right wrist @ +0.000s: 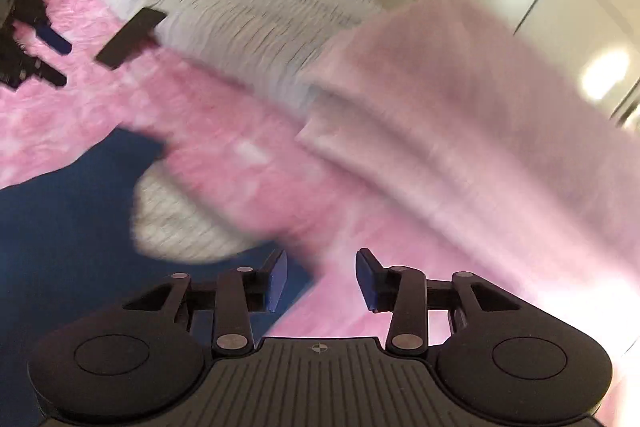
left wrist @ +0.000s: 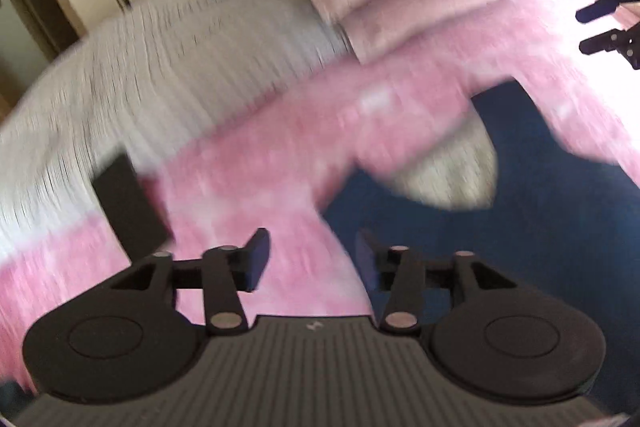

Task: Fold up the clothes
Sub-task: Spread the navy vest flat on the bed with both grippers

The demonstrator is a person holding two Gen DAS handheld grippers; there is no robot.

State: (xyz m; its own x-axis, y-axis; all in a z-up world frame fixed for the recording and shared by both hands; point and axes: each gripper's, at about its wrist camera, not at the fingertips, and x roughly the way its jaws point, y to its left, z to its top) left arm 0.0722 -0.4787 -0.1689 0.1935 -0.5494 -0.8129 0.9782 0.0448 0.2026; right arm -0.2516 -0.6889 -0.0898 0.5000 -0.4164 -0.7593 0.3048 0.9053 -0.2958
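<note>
While both views blur, left gripper (left wrist: 308,259) and right gripper (right wrist: 322,279) hang with jaws released, nothing between them, above navy garment (right wrist: 60,227) on pink blanket (left wrist: 260,147).

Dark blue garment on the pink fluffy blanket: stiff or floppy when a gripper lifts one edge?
Probably floppy: the dark blue garment lies flat and follows the pink fluffy blanket beneath it. Its uneven outline suggests thin cloth, so a lifted edge would likely drape and sag. It might drag on the fluffy pile rather than slide freely.
</note>
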